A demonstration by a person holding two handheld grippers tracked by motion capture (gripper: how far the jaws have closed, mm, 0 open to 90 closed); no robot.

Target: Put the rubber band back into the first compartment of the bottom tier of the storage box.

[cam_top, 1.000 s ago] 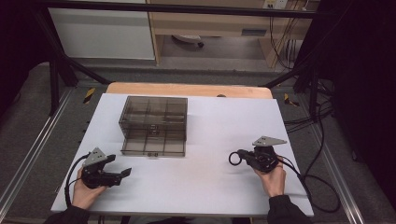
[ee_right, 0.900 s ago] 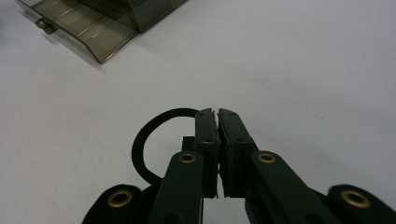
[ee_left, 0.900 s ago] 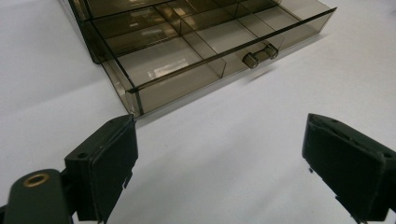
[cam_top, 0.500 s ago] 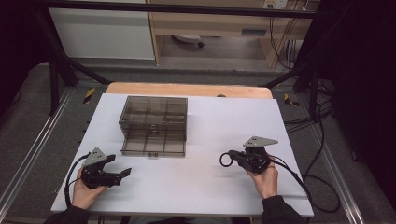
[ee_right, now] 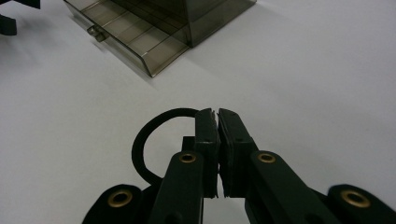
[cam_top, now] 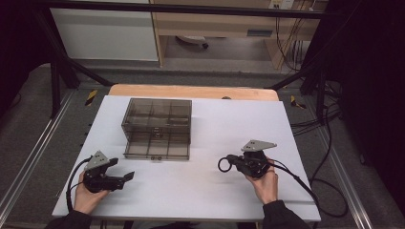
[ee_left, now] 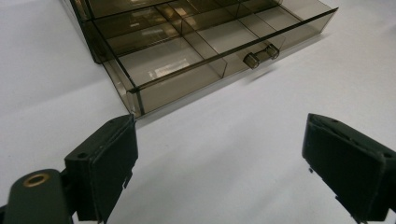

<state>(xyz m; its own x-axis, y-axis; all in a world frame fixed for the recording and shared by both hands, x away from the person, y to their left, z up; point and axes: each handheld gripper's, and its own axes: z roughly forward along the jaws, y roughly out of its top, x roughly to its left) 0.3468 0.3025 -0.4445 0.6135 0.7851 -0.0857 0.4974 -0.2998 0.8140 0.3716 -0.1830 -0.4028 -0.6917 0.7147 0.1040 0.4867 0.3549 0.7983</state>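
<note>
A smoky clear drawer box [cam_top: 157, 117] stands on the white table, its bottom drawer [cam_top: 156, 149] pulled out toward me. That divided drawer [ee_left: 187, 56] and its small handle [ee_left: 261, 53] lie just ahead in the left gripper view. My left gripper [cam_top: 125, 177] rests at the near left of the table, and its jaws stand wide apart [ee_left: 219, 135] with nothing between them. Right of the box, my right gripper [cam_top: 230, 161] points left and is shut on a black ring [cam_top: 223, 165]. The ring [ee_right: 144, 140] loops out to the left of the closed fingertips [ee_right: 217, 114].
The white table top [cam_top: 205, 195] has bare room between the two grippers and right of the box. A wooden board edge [cam_top: 191, 90] runs behind the table. Cables [cam_top: 315, 186] trail off the right side. The left gripper [ee_right: 9, 18] shows far off.
My right gripper has moved left toward the middle of the table, carrying the black ring. The left gripper and the box have stayed put.
</note>
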